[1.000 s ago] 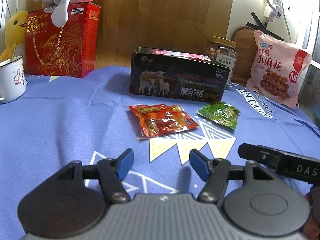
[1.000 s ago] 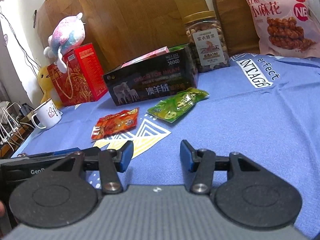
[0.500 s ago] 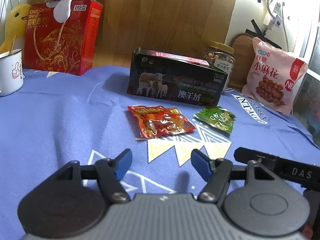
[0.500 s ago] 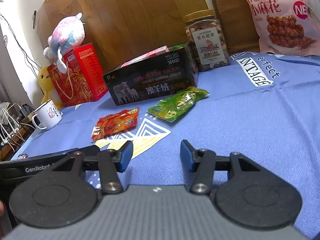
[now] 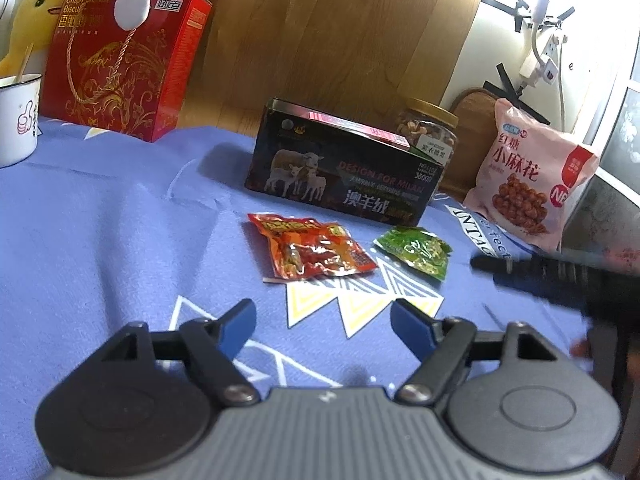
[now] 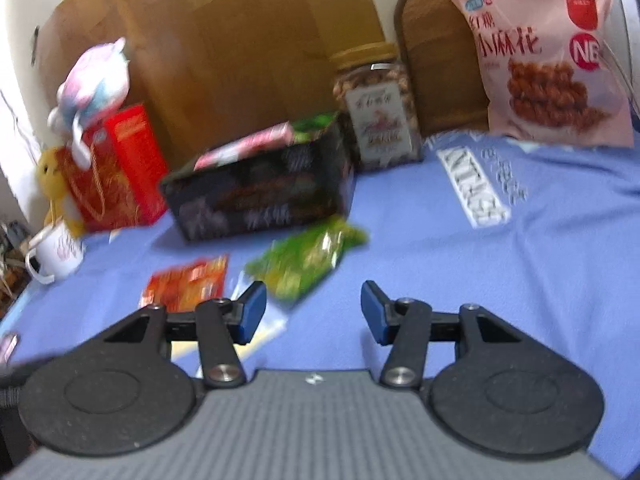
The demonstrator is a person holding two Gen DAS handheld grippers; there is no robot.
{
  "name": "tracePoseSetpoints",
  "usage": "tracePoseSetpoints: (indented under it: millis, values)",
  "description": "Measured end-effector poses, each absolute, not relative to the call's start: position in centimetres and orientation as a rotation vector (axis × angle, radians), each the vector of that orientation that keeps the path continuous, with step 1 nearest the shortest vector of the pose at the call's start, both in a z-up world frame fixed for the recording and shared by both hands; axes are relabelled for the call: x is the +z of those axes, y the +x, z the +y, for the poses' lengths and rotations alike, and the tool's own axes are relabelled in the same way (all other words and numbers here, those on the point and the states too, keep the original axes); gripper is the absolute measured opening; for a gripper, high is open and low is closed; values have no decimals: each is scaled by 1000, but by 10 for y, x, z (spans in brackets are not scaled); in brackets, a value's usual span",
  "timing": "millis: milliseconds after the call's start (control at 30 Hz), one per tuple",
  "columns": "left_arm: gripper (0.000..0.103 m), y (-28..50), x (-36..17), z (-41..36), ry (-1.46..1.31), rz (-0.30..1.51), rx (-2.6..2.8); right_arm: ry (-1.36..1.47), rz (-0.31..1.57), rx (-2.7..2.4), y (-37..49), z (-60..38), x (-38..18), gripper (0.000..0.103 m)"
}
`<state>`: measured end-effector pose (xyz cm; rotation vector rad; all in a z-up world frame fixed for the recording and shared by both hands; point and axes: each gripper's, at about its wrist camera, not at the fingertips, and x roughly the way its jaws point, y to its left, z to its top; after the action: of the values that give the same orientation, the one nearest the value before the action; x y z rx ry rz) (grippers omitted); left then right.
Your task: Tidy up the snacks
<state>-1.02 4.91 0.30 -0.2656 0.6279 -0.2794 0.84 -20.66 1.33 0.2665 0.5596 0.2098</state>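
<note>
A white mug [image 5: 18, 118] is standing on the blue cloth [image 5: 100, 216] at the far left, a stick leaning out of it. A yellow duck toy [image 5: 34, 20] is sitting behind the mug. A pastel plush toy [image 6: 94, 84] is resting on top of a red box. Brown wooden boards [image 5: 328, 36] are leaning against the wall, and a white power strip [image 5: 546, 60] is hanging at the right.

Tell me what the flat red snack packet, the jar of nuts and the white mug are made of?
The flat red snack packet looks like glossy plastic film: it crinkles and glints. The jar of nuts seems clear plastic, since the nuts show through, with a gold lid. The white mug looks like enamelled metal or ceramic; its thin rim hints at enamel.
</note>
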Motion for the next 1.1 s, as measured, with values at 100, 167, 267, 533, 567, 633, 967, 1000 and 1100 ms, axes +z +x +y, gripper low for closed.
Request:
tracePoseSetpoints:
  millis: [100, 167, 267, 533, 567, 633, 967, 1000, 1100]
  values:
    - [77, -10, 3, 49, -268, 627, -282, 275, 558, 195, 37, -216, 22, 55]
    - [77, -10, 3, 49, -269, 627, -282, 276, 570, 211, 52, -218, 23, 55]
    - [77, -9, 2, 49, -271, 629, -280, 262, 607, 233, 76, -214, 18, 55]
    - [77, -7, 1, 51, -285, 624, -283, 121, 669, 257, 105, -190, -4, 54]
    - [77, -7, 1, 51, -288, 625, -283, 108, 662, 261, 103, -189, -4, 50]
    - [77, -7, 1, 51, -290, 627, -283, 96, 665, 275, 97, -187, -3, 47]
    - [78, -8, 0, 52, -303, 626, -282, 162, 676, 292, 43, -189, -1, 47]
    - [78, -8, 0, 52, -303, 626, -283, 165, 672, 292, 39, -190, -1, 47]
    - [79, -8, 0, 53, -305, 626, -282, 201, 662, 286, 18, -193, -2, 47]
